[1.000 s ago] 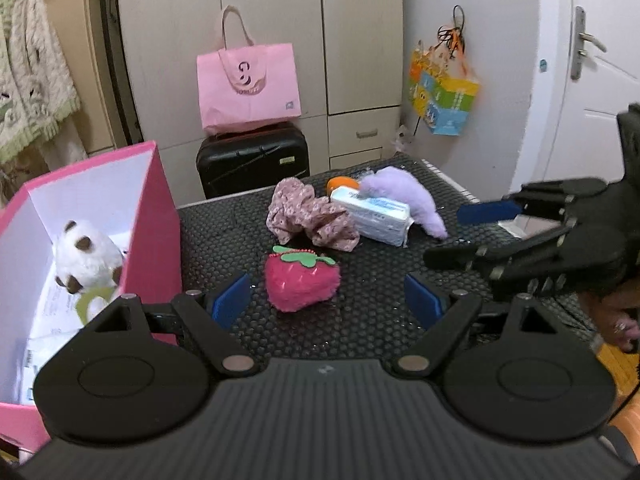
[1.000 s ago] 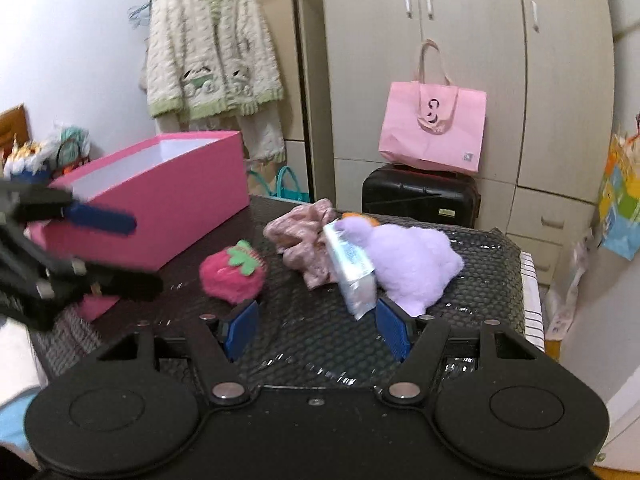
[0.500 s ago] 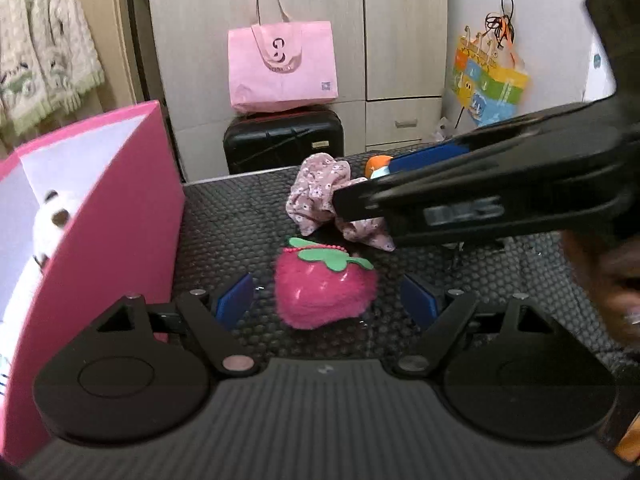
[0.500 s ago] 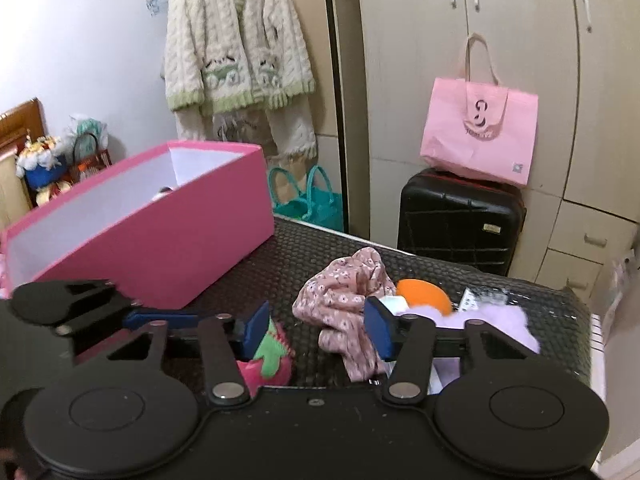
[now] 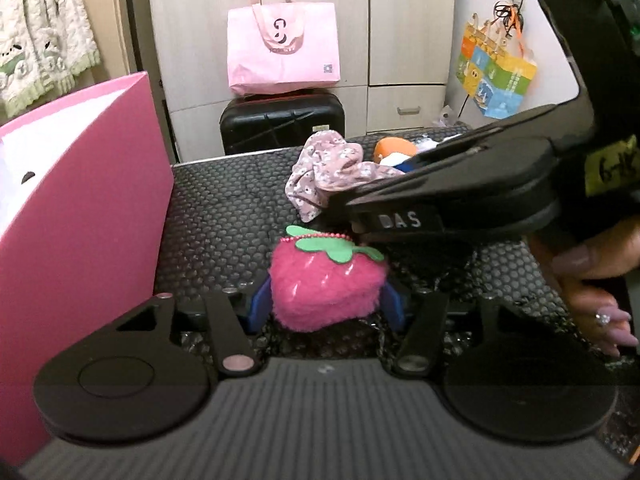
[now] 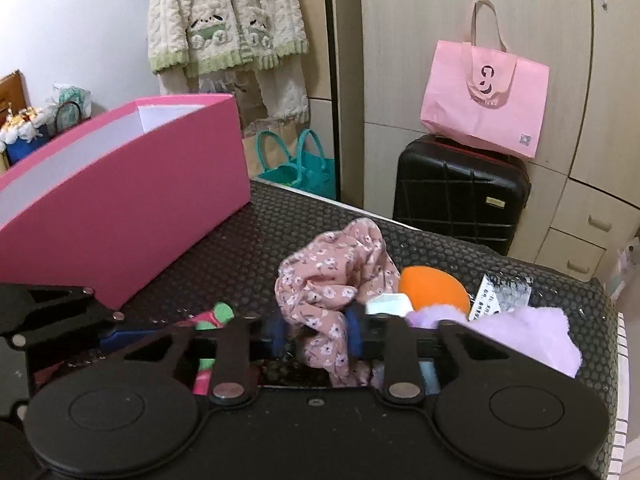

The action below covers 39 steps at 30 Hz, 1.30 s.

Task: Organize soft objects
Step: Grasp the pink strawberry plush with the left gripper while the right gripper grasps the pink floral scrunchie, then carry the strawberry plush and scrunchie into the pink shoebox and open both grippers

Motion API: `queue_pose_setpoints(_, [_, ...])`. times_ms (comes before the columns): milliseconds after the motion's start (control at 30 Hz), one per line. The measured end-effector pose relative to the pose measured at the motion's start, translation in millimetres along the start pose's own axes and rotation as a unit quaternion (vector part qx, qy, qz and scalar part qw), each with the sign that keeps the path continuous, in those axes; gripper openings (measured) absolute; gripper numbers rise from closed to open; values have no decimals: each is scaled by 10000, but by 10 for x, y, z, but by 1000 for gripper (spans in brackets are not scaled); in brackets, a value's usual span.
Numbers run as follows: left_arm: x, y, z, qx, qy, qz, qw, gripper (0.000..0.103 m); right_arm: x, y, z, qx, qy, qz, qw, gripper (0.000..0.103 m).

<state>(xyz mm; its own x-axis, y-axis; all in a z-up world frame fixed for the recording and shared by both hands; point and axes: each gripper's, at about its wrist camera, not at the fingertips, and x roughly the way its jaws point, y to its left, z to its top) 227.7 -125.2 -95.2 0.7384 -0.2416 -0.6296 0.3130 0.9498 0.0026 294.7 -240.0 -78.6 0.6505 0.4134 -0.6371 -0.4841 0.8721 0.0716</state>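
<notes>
In the left wrist view my left gripper [image 5: 326, 307] is shut on the pink plush strawberry [image 5: 324, 280], which rests on the black dotted mat [image 5: 224, 216]. In the right wrist view my right gripper [image 6: 316, 336] is shut on the pink floral cloth [image 6: 328, 280], its blue pads pressing a fold of it. The right gripper's arm crosses the left wrist view just above the strawberry. The pink box [image 5: 80, 208] stands at the left; it also shows in the right wrist view [image 6: 128, 200]. A purple plush [image 6: 532, 332], an orange ball [image 6: 432, 288] and a tissue pack [image 6: 502, 292] lie beside the cloth.
A black suitcase [image 6: 460, 196] with a pink tote bag [image 6: 484, 96] on it stands behind the table by the cupboards. A teal bag [image 6: 304, 168] sits on the floor. A knitted cardigan [image 6: 228, 20] hangs at the back left. A colourful bag [image 5: 496, 76] hangs at right.
Both grippers moved forward and closed: the left onto the strawberry, the right onto the floral cloth. The right gripper swung in from the right, crossing over the strawberry.
</notes>
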Motion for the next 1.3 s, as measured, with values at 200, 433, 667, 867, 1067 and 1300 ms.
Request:
queue_pose_setpoints(200, [-18, 13, -37, -21, -151, 20, 9999, 45, -15, 58, -45, -210, -37, -123, 9997, 7])
queue_pose_setpoints(433, [-304, 101, -52, -237, -306, -97, 9992, 45, -278, 37, -60, 71, -172, 144, 9997, 7])
queue_pose_setpoints(667, [-544, 172, -117, -208, -413, -206, 9987, 45, -543, 71, -139, 419, -325, 572, 9970, 7])
queue_pose_setpoints(867, [-657, 250, -165, -307, -215, -332, 9987, 45, -757, 162, -219, 433, -445, 596, 9963, 7])
queue_pose_setpoints(1067, [-753, 288, -266, -289, -208, -357, 9987, 45, -921, 269, -408, 259, -337, 621, 9972, 7])
queue_pose_setpoints(1300, [-834, 306, -371, -337, -123, -423, 9985, 45, -1023, 351, -710, 349, -113, 671, 9971, 7])
